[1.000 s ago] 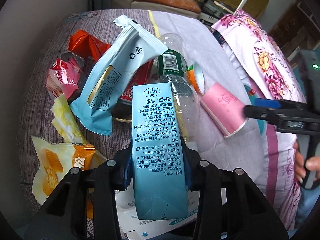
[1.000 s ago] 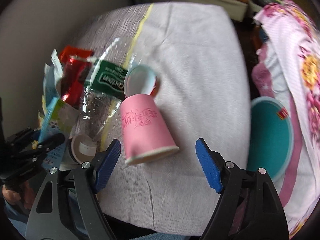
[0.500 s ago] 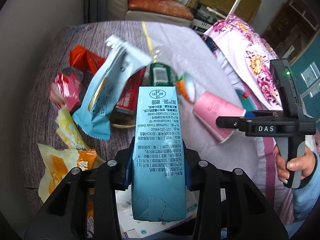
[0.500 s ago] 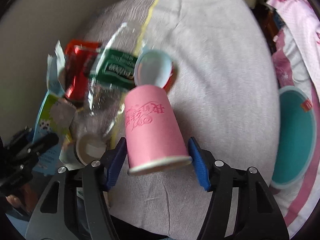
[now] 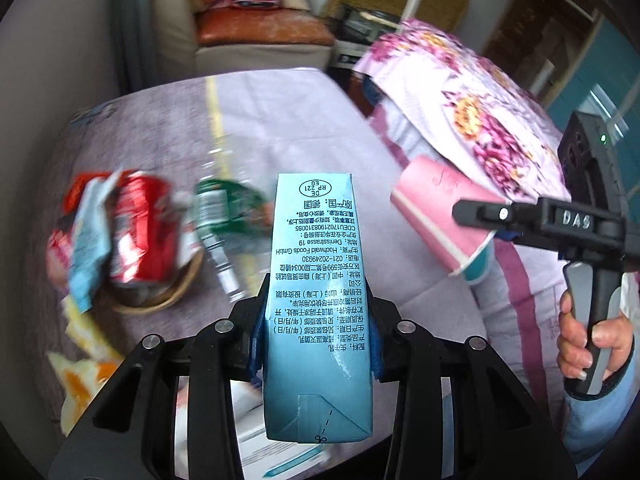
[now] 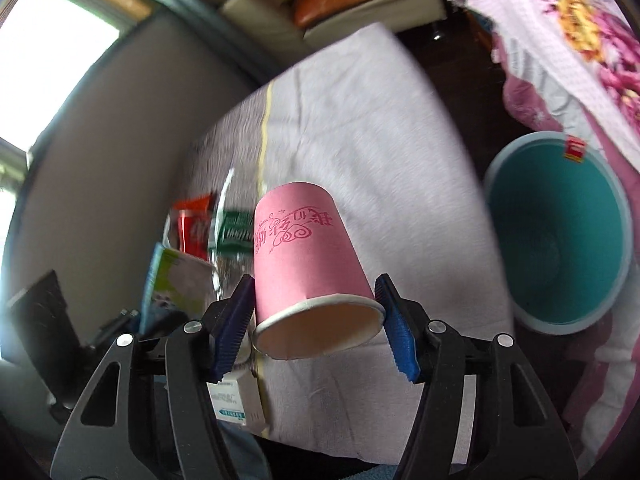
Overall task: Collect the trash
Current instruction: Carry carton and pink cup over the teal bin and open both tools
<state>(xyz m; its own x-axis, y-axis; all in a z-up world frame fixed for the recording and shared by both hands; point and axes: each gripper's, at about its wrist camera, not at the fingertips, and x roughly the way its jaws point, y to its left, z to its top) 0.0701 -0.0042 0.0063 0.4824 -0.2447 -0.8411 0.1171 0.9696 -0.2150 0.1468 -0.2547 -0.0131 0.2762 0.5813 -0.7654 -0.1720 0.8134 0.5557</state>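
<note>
Right wrist | teal bin [image 6: 560,232] beside pink cup [image 6: 308,256] | table [image 6: 360,128]

Left gripper [image 5: 316,332]: jaws clamped on a blue carton [image 5: 318,300], held lengthwise, raised.
Right gripper [image 6: 316,320]: jaws pressed against a pink paper cup [image 6: 308,256] near its rim, lifted.
Right hand [image 5: 592,340]: wrapped around the gripper's handle.

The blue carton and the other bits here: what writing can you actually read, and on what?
"Hochwald Foods GmbH", "DE RP 221 EG": blue drink carton, shown upside down.
"DAS": black right gripper.
Pink paper cup: decorative script, unreadable.
Red drink can, green bottle label: blurred.
</note>
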